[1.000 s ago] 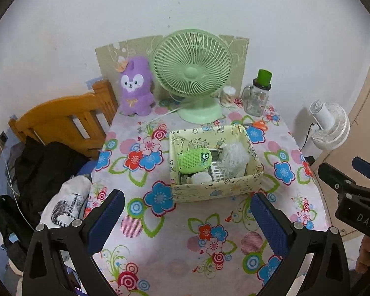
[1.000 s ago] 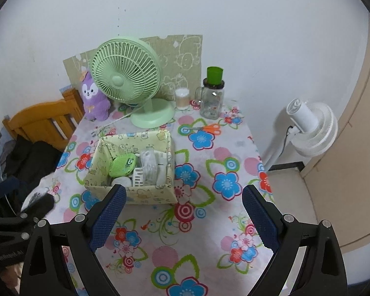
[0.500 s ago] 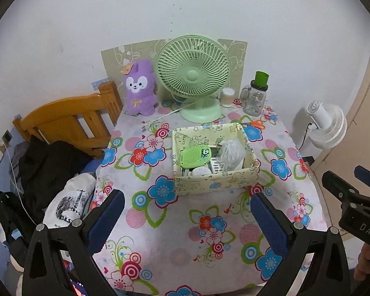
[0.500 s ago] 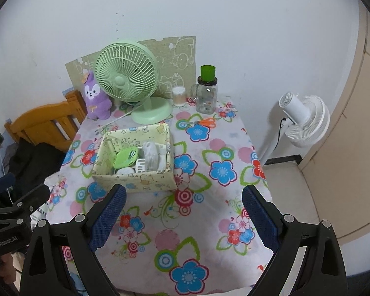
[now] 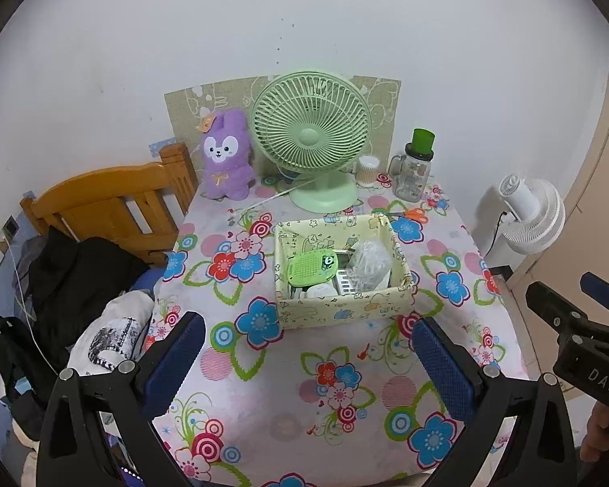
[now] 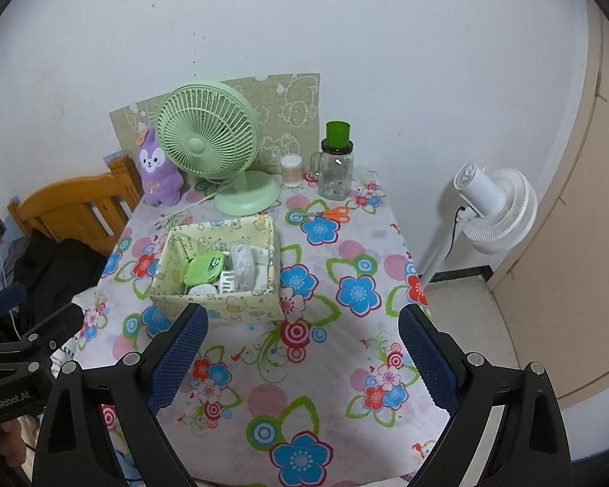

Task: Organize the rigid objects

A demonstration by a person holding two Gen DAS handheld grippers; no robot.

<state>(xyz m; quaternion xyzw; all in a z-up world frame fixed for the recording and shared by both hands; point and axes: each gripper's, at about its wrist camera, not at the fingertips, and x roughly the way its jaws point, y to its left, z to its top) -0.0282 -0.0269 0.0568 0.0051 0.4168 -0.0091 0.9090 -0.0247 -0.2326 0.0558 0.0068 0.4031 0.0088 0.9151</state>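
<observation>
Both my hand-held grippers, left (image 5: 304, 359) and right (image 6: 302, 349), hang empty, jaws wide apart, above the counter (image 5: 345, 397). Pale yellow printed fabric box (image 5: 341, 272) with rigid items sits mid-counter. Orange-handled scissors (image 6: 331, 214) behind it; approach low, square.

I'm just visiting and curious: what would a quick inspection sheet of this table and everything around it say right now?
Surface: table with flowered cloth, near half bare.
Job's things: yellow fabric box mid-table holding a green panda case, a clear bag and white bits; orange scissors lying outside it.
Clutter: green desk fan, purple plush, swab jar, green-lidded glass jar along the back.
Grippers: left gripper and right gripper both open, empty, above the near edge.
Cables: white fan cord on the cloth.
Surroundings: wooden chair with dark clothes, white floor fan.
</observation>
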